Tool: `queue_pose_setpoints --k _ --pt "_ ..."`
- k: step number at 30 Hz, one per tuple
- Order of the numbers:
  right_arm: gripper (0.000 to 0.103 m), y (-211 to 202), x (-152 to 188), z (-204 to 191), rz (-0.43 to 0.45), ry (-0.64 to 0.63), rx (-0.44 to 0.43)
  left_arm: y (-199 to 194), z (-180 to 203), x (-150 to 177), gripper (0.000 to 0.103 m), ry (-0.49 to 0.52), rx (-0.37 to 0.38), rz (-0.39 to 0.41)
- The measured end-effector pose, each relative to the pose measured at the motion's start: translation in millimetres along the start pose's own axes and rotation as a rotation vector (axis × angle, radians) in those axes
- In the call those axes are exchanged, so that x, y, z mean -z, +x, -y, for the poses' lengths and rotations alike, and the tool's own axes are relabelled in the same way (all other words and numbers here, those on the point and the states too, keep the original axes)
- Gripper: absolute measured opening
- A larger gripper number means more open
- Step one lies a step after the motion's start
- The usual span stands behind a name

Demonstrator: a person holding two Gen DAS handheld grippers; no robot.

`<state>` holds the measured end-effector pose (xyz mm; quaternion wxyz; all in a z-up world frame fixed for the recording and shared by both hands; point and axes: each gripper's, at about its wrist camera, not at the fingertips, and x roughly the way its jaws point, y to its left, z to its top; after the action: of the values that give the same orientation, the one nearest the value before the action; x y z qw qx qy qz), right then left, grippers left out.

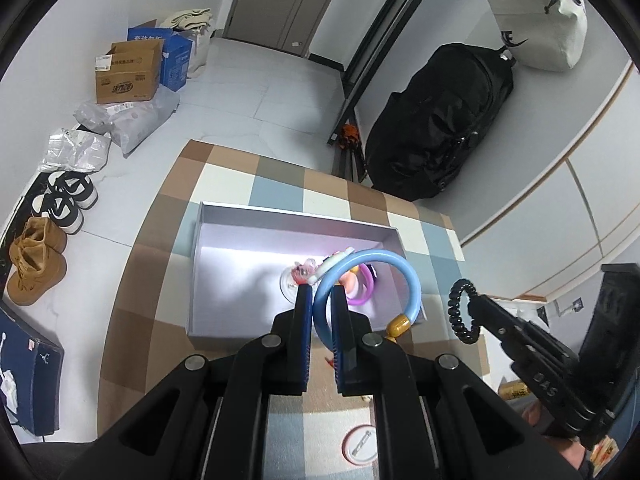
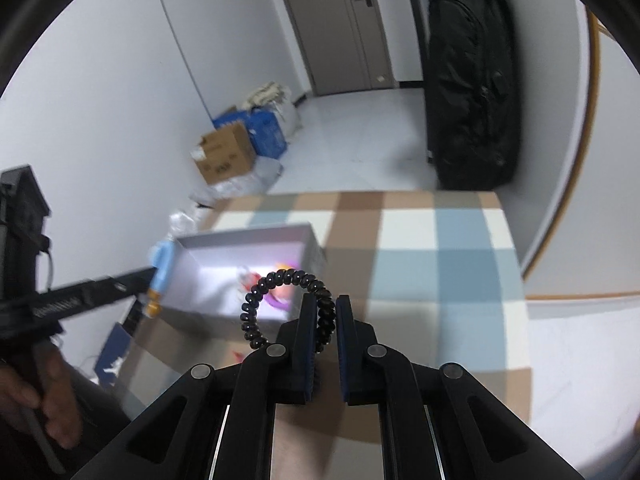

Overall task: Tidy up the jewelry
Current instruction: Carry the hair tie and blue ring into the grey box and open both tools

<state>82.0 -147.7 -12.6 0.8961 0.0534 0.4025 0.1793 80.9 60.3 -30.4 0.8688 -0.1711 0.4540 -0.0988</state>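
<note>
My left gripper (image 1: 321, 289) is shut on a light blue bangle (image 1: 404, 270) with a gold end cap, held above the near right part of the open white box (image 1: 224, 240). The box holds a purple ring, a pink figure and a clear piece (image 1: 304, 274). My right gripper (image 2: 325, 300) is shut on a black coiled hair tie (image 2: 280, 280), held above the checked cloth near the box (image 2: 248, 240). It shows at the right of the left wrist view (image 1: 476, 300) with the hair tie (image 1: 460, 308).
The checked cloth (image 1: 240, 176) covers the table. A round white badge (image 1: 358, 446) lies on it near me. On the floor are cardboard boxes (image 1: 128, 72), shoes (image 1: 36, 260) and a black bag (image 1: 440, 120).
</note>
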Motion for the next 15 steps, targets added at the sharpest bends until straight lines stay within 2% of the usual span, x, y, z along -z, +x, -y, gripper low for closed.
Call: queue_pose_setpoints --k 7,11,15 --pt "0.009 9.5 -18.3 -10.2 0.013 0.017 -0.069 11.4 -4.0 -11.1 0.005 -0.023 -0.019 -0.003" --pt "0.009 18.8 -28.0 -10.8 0.012 0.039 -0.101 21.4 -7.2 -15.8 0.005 -0.051 -0.003 -0.035" --pt "0.009 29.9 -37.8 -14.7 0.010 0.036 -0.117 28.5 -3.5 -20.1 0.005 -0.035 -0.020 -0.048"
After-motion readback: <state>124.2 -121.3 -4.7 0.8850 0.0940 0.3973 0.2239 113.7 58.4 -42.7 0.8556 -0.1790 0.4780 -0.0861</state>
